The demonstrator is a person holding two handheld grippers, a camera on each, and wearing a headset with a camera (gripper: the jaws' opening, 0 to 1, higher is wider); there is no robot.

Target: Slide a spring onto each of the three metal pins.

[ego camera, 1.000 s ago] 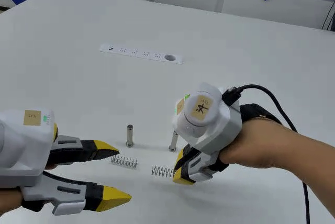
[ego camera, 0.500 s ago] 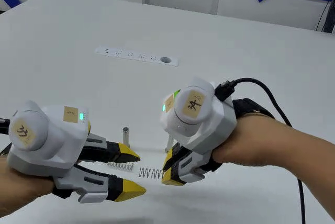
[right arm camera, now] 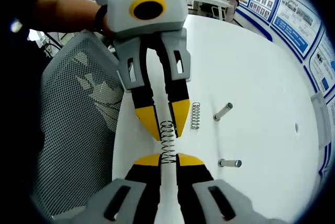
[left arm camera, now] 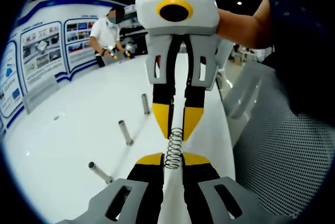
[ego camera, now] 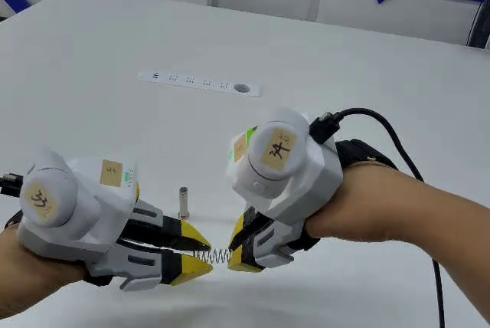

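SPRING [ego camera: 221, 254], held
- Location: close in front of the person, low over the white table [ego camera: 344, 75]. Touching the top or just clear of it: cannot tell.
- Long axis: level, running straight from one pair of yellow tips to the other, left to right in the head view.
- Held by: left gripper [ego camera: 200, 253], jaws drawn nearly together and pinching one end. Right gripper [ego camera: 239, 250], jaws likewise closed on the opposite end. Tips facing each other, with nothing but the short coil between.

PINS [left arm camera: 124, 132], three
- Upright on the table, all bare, standing in a row to one side of the held coil in the left gripper view.
- One of them in the head view just beyond the left gripper's tips, so nearer to that gripper than to the right one.

SECOND SPRING [right arm camera: 196, 115]
- Loose, lying flat on the table between the held coil and the row, roughly parallel to the held coil.

POWER STRIP [ego camera: 199, 83]
- Far across the table, well apart from the work.

Governing relation, as judged:
- Coil level and pins upright, so the axes are crossed.
- Likely need: release by one side, the coil stood on end by the other, then its open end brought over a pin top
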